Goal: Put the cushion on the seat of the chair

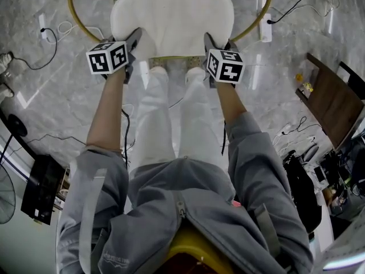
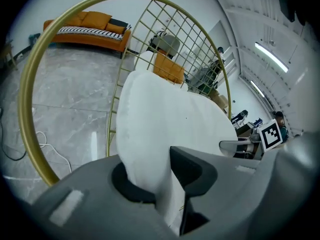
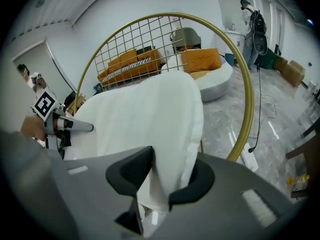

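A white cushion (image 1: 171, 16) lies flat inside the gold ring frame of the chair (image 1: 77, 21), straight ahead of the person's knees. My left gripper (image 1: 137, 41) is shut on the cushion's near left corner, and my right gripper (image 1: 214, 41) is shut on its near right corner. In the left gripper view the cushion (image 2: 170, 119) is pinched between the jaws of the left gripper (image 2: 160, 184), with the gold ring (image 2: 30, 84) and wire backrest behind. In the right gripper view a fold of the cushion (image 3: 145, 119) sits squeezed in the right gripper (image 3: 160, 184), beside the ring (image 3: 245, 99).
Grey marble floor with cables and a white power strip (image 1: 265, 27) beside the chair. A dark wooden tabletop (image 1: 333, 104) stands at the right, a black box (image 1: 43, 187) and a fan (image 1: 5, 193) at the left. An orange sofa (image 2: 90, 29) stands far behind.
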A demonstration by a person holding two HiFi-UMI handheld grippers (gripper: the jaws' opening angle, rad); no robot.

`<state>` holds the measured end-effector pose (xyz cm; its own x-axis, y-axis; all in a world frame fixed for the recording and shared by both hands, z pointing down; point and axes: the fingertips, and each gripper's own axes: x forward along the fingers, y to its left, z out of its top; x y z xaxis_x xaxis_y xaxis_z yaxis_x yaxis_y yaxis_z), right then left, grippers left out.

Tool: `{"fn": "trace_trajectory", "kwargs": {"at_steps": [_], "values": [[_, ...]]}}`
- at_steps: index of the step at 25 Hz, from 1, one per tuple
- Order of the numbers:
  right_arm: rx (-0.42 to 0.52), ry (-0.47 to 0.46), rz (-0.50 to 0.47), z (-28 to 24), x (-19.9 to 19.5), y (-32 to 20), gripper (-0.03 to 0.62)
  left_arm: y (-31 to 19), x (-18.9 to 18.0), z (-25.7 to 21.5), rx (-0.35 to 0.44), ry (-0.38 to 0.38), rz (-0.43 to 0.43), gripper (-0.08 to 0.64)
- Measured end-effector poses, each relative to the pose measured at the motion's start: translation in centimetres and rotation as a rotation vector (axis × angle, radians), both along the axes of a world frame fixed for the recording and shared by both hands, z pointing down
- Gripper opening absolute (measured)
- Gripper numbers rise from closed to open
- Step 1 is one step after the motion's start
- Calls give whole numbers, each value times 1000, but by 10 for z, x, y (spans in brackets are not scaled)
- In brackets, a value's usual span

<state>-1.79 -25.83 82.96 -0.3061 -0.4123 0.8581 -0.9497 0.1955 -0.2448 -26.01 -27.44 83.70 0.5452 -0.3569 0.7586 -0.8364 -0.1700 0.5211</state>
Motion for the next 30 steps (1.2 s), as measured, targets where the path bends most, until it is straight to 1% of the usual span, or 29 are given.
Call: {"fn": "trace_trajectory", "kwargs": {"at_steps": [5, 6, 7, 8, 9, 10, 12, 15, 17, 19, 20, 22, 23, 24, 25, 26, 28, 29, 30], "values": [[-21, 35, -1, 10, 2, -6, 131, -4, -3, 17, -44, -48, -19, 138], [-24, 45, 7, 12, 4, -7, 143, -6, -5, 18, -40, -70, -28, 165], [-23, 62, 25, 13, 8, -10, 171, -10, -9, 18, -27, -94, -45, 219], [-15, 85, 55, 13, 13, -13, 244, -14, -12, 15, -5, -118, -70, 265], [1, 111, 93, 11, 20, -16, 373, -19, -15, 10, 26, -142, -98, 322], [21, 135, 133, 7, 27, -18, 444, -23, -19, 5, 62, -169, -122, 353], [64, 166, 188, -3, 36, -21, 449, -25, -27, -7, 137, -231, -153, 386], [100, 181, 204, -14, 38, -19, 446, -18, -43, -22, 222, -306, -198, 394], [114, 181, 205, -20, 36, -17, 431, -14, -52, -31, 262, -323, -220, 393], [128, 182, 208, -27, 35, -15, 398, -11, -56, -38, 285, -315, -220, 393], [137, 181, 211, -32, 34, -14, 372, -9, -57, -43, 297, -311, -217, 393], [157, 171, 216, -43, 32, -9, 289, -9, -56, -57, 332, -299, -210, 376], [168, 163, 219, -50, 31, -7, 240, -9, -54, -66, 354, -287, -201, 317], [178, 155, 221, -57, 30, -6, 201, -11, -49, -77, 378, -275, -184, 218], [188, 147, 222, -65, 28, -5, 158, -12, -43, -87, 400, -262, -164, 138], [197, 139, 222, -73, 26, -4, 117, -14, -37, -98, 419, -247, -142, 98], [217, 122, 220, -92, 20, -3, 33, -15, -23, -120, 445, -211, -105, 43], [228, 111, 216, -104, 15, -2, 1, -14, -18, -133, 454, -195, -89, 9], [240, 97, 209, -116, 10, -1, 0, -12, -13, -146, 463, -182, -75, 9]]}}
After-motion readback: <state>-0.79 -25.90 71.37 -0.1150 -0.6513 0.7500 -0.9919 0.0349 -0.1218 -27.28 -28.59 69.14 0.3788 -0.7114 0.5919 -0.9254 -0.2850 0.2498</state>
